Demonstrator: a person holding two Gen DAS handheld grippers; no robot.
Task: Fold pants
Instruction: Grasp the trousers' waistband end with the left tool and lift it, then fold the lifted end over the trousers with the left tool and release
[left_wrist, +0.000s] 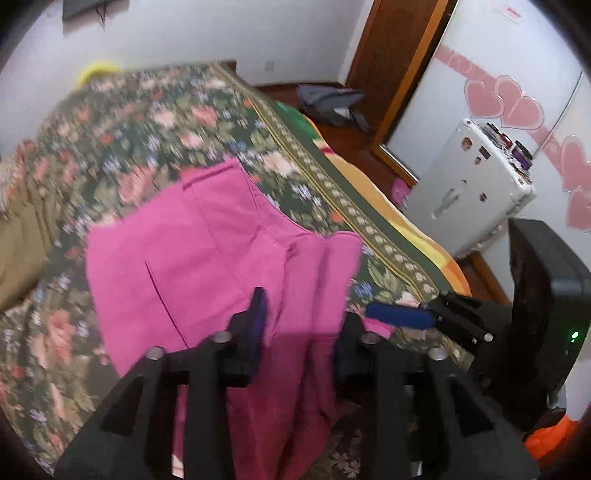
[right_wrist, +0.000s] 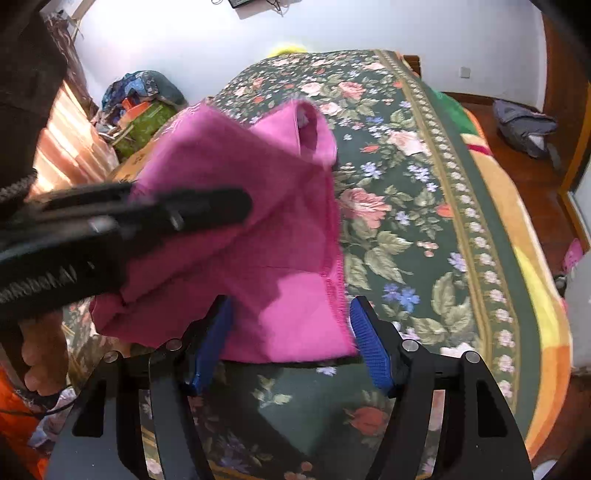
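- Nearest in the left wrist view, the left gripper (left_wrist: 301, 325) is seen with its blue fingers (left_wrist: 260, 314) spread apart, and a band of the pink pants (left_wrist: 207, 251) runs between them.
- The cloth does not look pinched there, so the left jaws are judged to be open, with the cloth only lying in the gap.
- In the right wrist view, the right gripper (right_wrist: 291, 347) is held with its blue pads (right_wrist: 371, 347) wide, one at each side of the lower edge of the pants (right_wrist: 266, 229).
- The right pad is seen just at the frayed edge, but whether the cloth is squeezed cannot be told; the jaws look open.
- The pants are kept partly lifted, with a leg opening raised, most likely so that one part can be laid over another for a fold.
- The rest of the pants is spread flat on the flowered bedspread (left_wrist: 155, 122), which is used as the folding place.
- Farther off, a white suitcase (left_wrist: 469, 184) is stood by the wall, and a grey bag (right_wrist: 524, 125) is left on the wooden floor.
- The fold is judged to be only partly made.
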